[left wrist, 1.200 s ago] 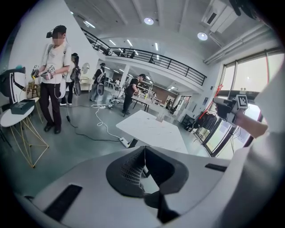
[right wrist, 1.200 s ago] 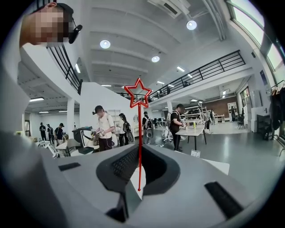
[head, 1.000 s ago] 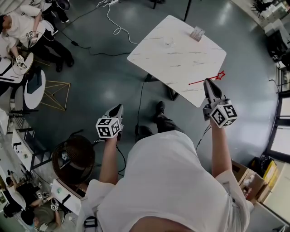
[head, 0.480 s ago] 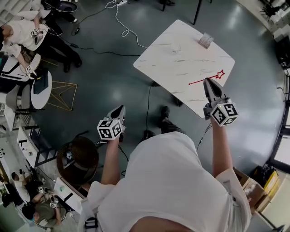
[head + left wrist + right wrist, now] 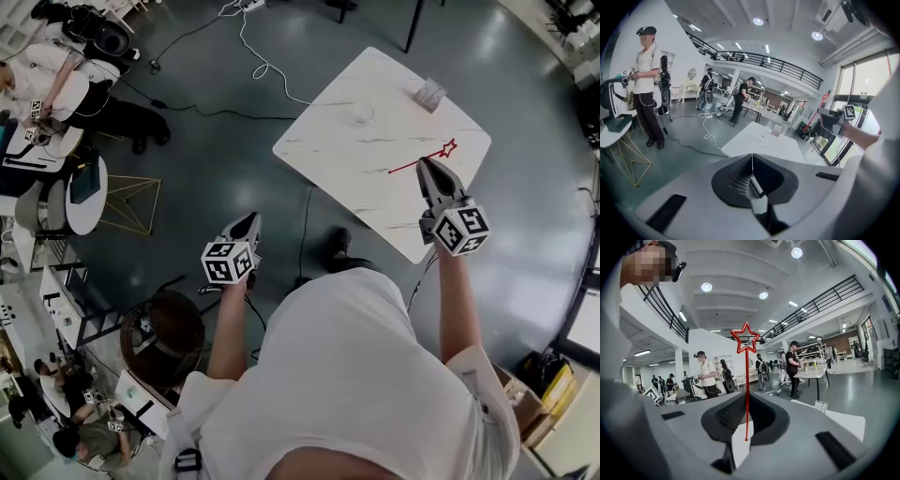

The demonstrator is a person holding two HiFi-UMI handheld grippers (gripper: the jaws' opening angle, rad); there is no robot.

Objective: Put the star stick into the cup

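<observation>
Polished grey flooring is stretching round a white marble-patterned square table (image 5: 337, 150), and the person is standing at its near corner. The right gripper (image 5: 424, 167) is clamping a thin red star stick with an outlined star at its tip (image 5: 405, 168). In the right gripper view the jaws are pressing together on the lower shaft, and the star stick (image 5: 746, 380) is rising clear above them.

Over the last second the table has been sliding nearer under the head camera while the stick has been keeping the same slant in the grip. Its star end, which was hanging just past the table's edge, is now sitting over the tabletop. This is looking like an approach, not yet a placement.

The small clear cup (image 5: 364, 114) is standing well apart from the stick, toward the far side of the table, near a small clear stand (image 5: 430, 94). The left gripper (image 5: 246, 227) is hanging over the floor, off the table and hardly shifted. Its own view is showing the jaws meeting with nothing between them. The stick is still needing to be carried across to the cup and lowered inside its rim.
</observation>
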